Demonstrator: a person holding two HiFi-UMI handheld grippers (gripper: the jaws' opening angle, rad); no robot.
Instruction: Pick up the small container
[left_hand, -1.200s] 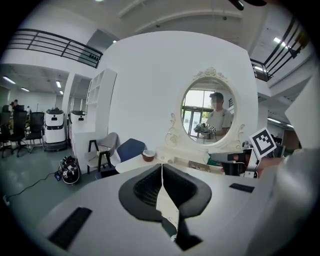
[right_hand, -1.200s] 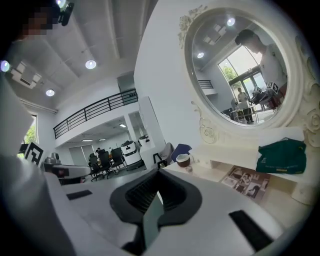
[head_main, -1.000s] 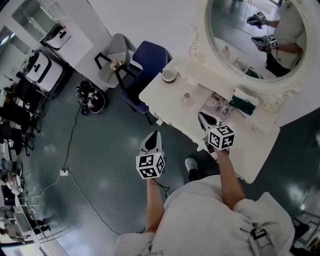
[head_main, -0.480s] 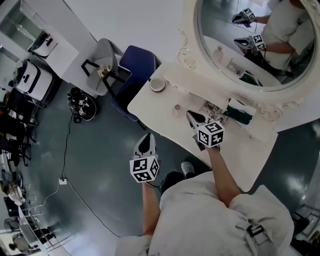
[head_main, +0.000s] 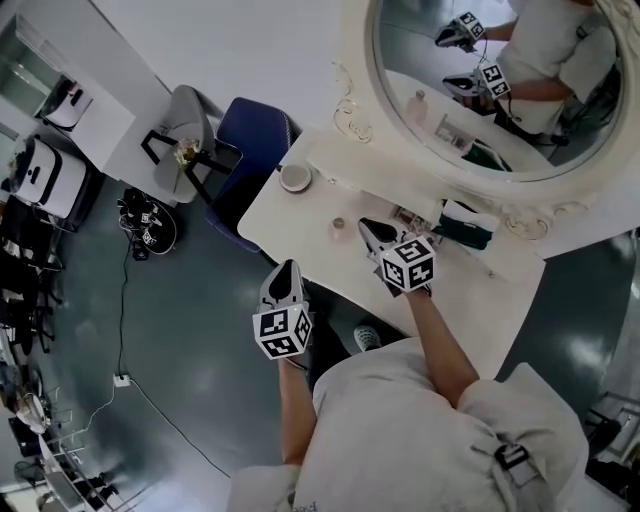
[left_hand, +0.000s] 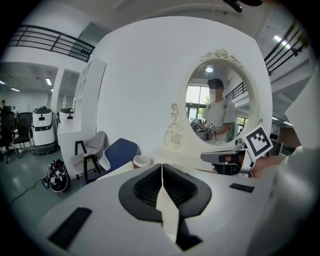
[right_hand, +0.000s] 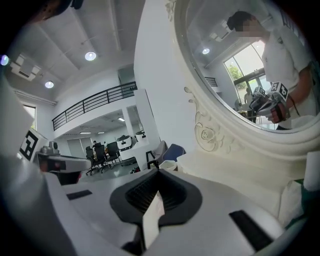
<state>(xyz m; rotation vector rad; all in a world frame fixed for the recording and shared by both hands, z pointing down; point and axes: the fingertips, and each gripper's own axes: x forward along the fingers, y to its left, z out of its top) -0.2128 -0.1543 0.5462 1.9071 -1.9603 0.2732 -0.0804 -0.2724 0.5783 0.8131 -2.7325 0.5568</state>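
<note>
Underfoot: dark grey-green floor (head_main: 200, 340), glossy, with a cable trailing across it.
Furniture: white vanity table (head_main: 470, 300), set slantwise in the head view.
Backing: oval mirror (head_main: 470, 90) in a cream scrolled frame, standing at the table's rear. It reflects the person and both grippers.
Operator: person (head_main: 420, 420) in a pale top, 1 forearm reaching to each gripper.
Seating: blue chair (head_main: 250, 135) just beside the table's left end, with a grey chair (head_main: 185, 115) beyond it.
Left tongs: left gripper (head_main: 287, 268) at the table's front edge, its 2 jaws pressed together with nothing between them.
Right tongs: right gripper (head_main: 367, 226) over the tabletop, jaws shut flat on each other and empty.
Corner: round white dish (head_main: 295, 178) on the table's left corner.
Task item: small container (head_main: 339, 225) upright on the tabletop, between the dish and the right gripper's tip. It sits just beside that tip, ungripped, and is too small for detail.
</note>
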